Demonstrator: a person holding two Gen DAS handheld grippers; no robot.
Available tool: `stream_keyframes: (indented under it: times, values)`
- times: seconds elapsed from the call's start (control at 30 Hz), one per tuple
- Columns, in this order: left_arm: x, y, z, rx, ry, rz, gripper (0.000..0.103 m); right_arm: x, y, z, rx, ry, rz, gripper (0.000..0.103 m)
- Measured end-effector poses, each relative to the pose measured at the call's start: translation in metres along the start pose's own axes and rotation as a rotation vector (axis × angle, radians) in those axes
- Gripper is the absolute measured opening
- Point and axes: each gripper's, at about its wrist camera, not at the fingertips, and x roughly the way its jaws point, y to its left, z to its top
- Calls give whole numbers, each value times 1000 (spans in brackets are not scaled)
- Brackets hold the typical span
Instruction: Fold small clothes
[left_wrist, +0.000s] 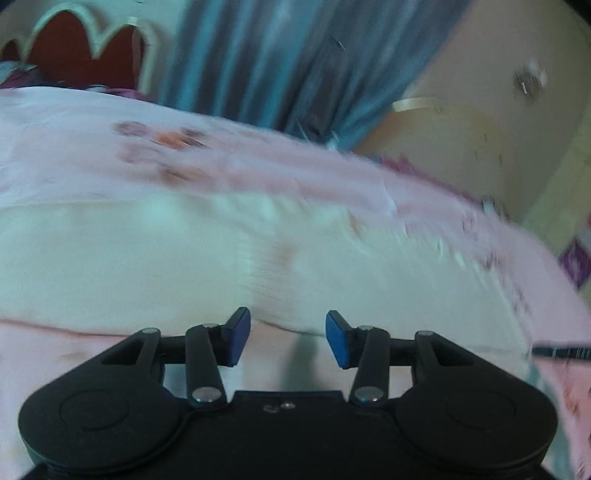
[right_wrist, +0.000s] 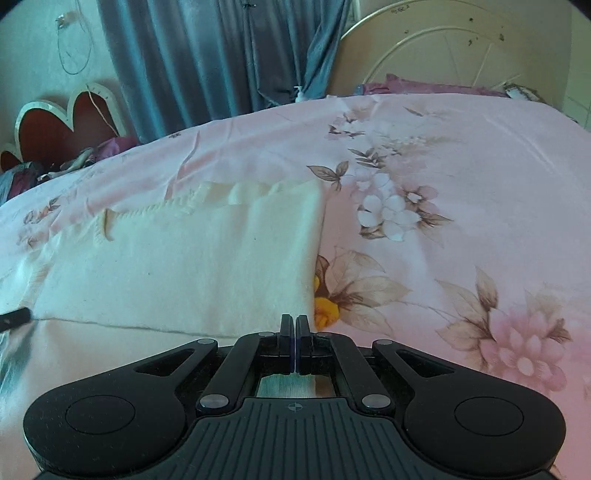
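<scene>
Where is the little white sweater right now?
The white sweater lies flat on the pink flowered bedsheet, in the left half of the right wrist view, beside the printed yellow flower.

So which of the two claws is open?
The left gripper: its blue pads stand apart with nothing between them, over the cream cloth. The right gripper has its jaws pressed together.
</scene>
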Motion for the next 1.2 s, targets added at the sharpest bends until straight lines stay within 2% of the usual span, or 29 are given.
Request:
stream_keyframes:
  times: [0.03, 0.07, 0.13, 0.17, 0.2, 0.23, 0.27, 0.33, 0.4, 0.47, 0.6, 0.7, 0.9, 0.93, 0.97, 1.0, 1.2]
  values:
    - [-11, 9, 0, -9, -31, 37, 72, -4, -1, -4, 12, -7, 3, 0]
    - [-23, 20, 0, -17, -58, 78, 77, -7, 0, -6, 26, -11, -3, 0]
    - [-43, 50, -2, -65, -76, 116, 77, -10, 1, -8, 48, -19, -26, 0]
    - [-51, 65, -3, -98, -76, 137, 75, -11, 3, -10, 55, -23, -30, 4]
    - [-60, 82, -6, -140, -76, 167, 72, -12, 5, -10, 61, -27, -33, 15]
    - [-67, 101, -8, -190, -78, 194, 68, -12, 8, -11, 64, -39, -29, 55]
    - [-76, 122, -11, -256, -82, 223, 66, -14, 12, -11, 62, -64, -18, 71]
    - [-96, 163, -19, -403, -128, 247, 55, -15, 21, -11, 48, -79, 16, 71]
    - [-112, 193, -24, -512, -184, 261, 53, -15, 32, -8, 30, -89, 36, 69]
    - [-121, 215, -24, -571, -230, 299, 53, -14, 42, -6, 21, -89, 54, 57]
    - [-127, 248, -22, -671, -299, 302, 48, -12, 57, -3, 18, -90, 60, 56]
    - [-126, 264, -18, -689, -315, 303, 44, -10, 66, -2, 0, -81, 56, 56]
    - [-122, 271, -10, -678, -318, 330, 39, -2, 66, 1, 14, -78, 6, 56]
    - [-123, 273, -9, -675, -317, 335, 38, -1, 64, 1, 24, -78, -5, 52]
    - [-123, 273, -8, -669, -315, 344, 37, 0, 62, 2, 29, -75, -12, 39]
    - [-122, 272, -8, -663, -312, 349, 35, 2, 61, 4, 33, -71, -25, 35]
    - [-118, 277, -4, -644, -296, 374, 21, 4, 55, 9, 43, -70, -51, 32]
